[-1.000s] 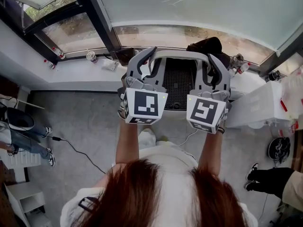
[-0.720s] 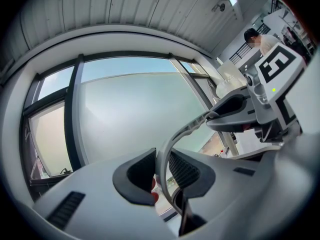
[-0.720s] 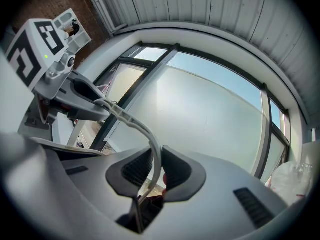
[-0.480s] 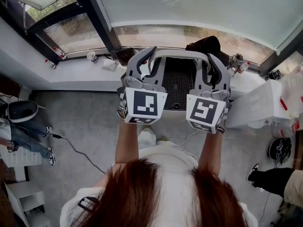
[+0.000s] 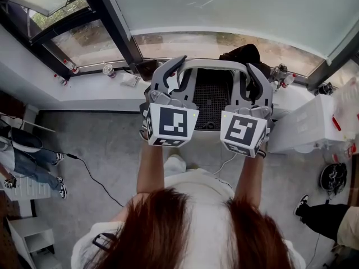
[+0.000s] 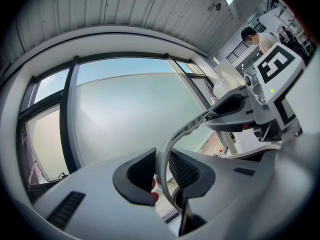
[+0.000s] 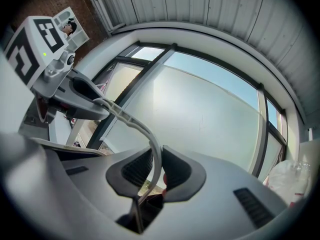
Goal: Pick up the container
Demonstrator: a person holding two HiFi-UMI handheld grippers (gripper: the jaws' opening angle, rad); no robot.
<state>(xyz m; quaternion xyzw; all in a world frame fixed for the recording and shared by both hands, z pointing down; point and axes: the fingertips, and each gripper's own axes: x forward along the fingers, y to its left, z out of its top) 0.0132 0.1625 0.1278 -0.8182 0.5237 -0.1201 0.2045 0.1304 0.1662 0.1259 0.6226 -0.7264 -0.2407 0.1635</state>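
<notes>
The person is holding the container [image 5: 213, 64] up in the air between both claws, in front of the large window [image 5: 235, 10] and well above the grey floor [image 5: 106, 144]. The container is showing a white curved rim and a dark mesh part [image 5: 212, 102] below that rim.

The left claw [image 5: 177, 75] is gripping the rim at the container's left end. In the left gripper view its two dark ribbed pads [image 6: 182, 170] are pressing on the thin white rim from both sides, and the rim is running away in an arc towards the other claw. The right claw [image 5: 247, 78] is gripping the same rim at the container's right end. In the right gripper view its pads [image 7: 137, 169] are closing on the white strip in the same way. Both claws are pointing about level, away from the person, and are standing side by side with their marker cubes [image 5: 171, 125] facing the head camera.

Below the container, a white window ledge [image 5: 84, 91] is running along the glass. A small cup [image 5: 107, 69] is standing on it at the left. Beyond the right claw, something dark [image 5: 244, 54] is lying by the window. At the left edge of the head view, the legs of another person [image 5: 28, 164] are showing on the floor.
</notes>
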